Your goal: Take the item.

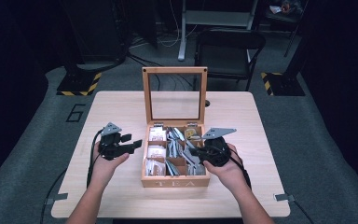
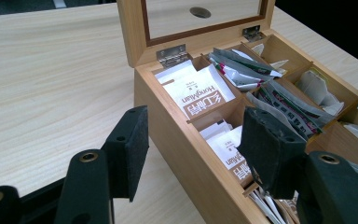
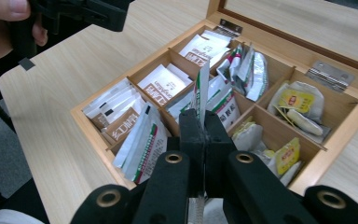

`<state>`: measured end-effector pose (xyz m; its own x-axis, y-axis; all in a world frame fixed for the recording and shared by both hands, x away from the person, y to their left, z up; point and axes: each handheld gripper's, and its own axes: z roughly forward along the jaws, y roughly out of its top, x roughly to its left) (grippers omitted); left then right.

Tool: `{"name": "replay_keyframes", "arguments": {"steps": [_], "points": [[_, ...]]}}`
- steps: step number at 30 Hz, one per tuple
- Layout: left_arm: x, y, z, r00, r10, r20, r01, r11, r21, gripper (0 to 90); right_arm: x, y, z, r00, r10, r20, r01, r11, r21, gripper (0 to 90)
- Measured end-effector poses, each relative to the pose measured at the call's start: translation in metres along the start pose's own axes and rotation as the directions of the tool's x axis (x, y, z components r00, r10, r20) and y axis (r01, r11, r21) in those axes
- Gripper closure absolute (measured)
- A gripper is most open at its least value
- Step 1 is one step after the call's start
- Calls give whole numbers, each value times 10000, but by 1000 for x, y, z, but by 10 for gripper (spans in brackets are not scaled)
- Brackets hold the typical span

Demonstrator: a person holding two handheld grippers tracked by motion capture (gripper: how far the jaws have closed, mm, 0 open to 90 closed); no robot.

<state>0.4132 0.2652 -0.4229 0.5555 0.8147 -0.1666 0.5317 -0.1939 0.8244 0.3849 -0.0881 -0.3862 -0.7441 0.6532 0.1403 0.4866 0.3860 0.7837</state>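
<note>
Dark room; pale wood table (image 1: 233, 112); open tea box (image 1: 175, 179).

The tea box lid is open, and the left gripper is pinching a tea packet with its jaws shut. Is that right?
Not quite. The right gripper is the one pinching the packet, jaws shut on it, as the right gripper view shows. The left gripper has its jaws open and holds nothing. The box lid is open, yes.
</note>
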Motion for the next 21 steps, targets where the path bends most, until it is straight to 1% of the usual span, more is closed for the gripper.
{"name": "replay_keyframes", "arguments": {"steps": [1, 3, 4, 6, 7, 8, 9, 10, 13, 14, 17, 21], "points": [[0, 0, 0, 10000, -35, -7, 35, 10000, -29, 419, -2, 0, -1, 10000, 1, 21, -1, 10000, 30, 893], [0, 0, 0, 10000, -69, -30, 68, 10000, -70, 419, -4, -2, -2, 9998, 148, 144, -149, 9999, 43, 893], [0, 0, 0, 10000, -89, -35, 88, 9999, -82, 419, -6, -2, -2, 9998, 86, 166, -86, 10000, 15, 893], [0, 0, 0, 9999, -116, -44, 116, 9999, -103, 419, -9, -3, -4, 9994, 168, 302, -168, 9999, -2, 892], [1, 0, 0, 9999, -120, -44, 119, 9999, -114, 419, -11, -3, -5, 9992, 137, 364, -137, 9999, -19, 893], [1, 0, 0, 9999, -122, -50, 121, 9999, -115, 419, -12, -3, -6, 9988, 218, 447, -218, 9998, -18, 893], [1, 0, -1, 9999, -115, -53, 114, 9999, -114, 419, -14, -4, -7, 9985, 189, 514, -188, 9998, -33, 893], [1, 0, -1, 9999, -111, -63, 111, 9999, -110, 419, -16, -4, -8, 9979, 303, 570, -302, 9995, -33, 893], [1, -1, 0, 9999, -135, -73, 134, 9999, -92, 419, -22, -5, -13, 9965, 319, 777, -312, 9995, -104, 893], [1, -1, 0, 9999, -131, -68, 130, 9999, -95, 419, -23, -6, -14, 9956, 463, 815, -454, 9989, -136, 893], [2, -1, 0, 9999, -118, -67, 117, 9999, -114, 418, -29, -6, -19, 9943, 520, 935, -500, 9985, -235, 893], [2, -1, 0, 9999, -135, -45, 135, 9999, -86, 419, -36, -8, -25, 9906, 776, 1130, -738, 9966, -372, 893]]}}
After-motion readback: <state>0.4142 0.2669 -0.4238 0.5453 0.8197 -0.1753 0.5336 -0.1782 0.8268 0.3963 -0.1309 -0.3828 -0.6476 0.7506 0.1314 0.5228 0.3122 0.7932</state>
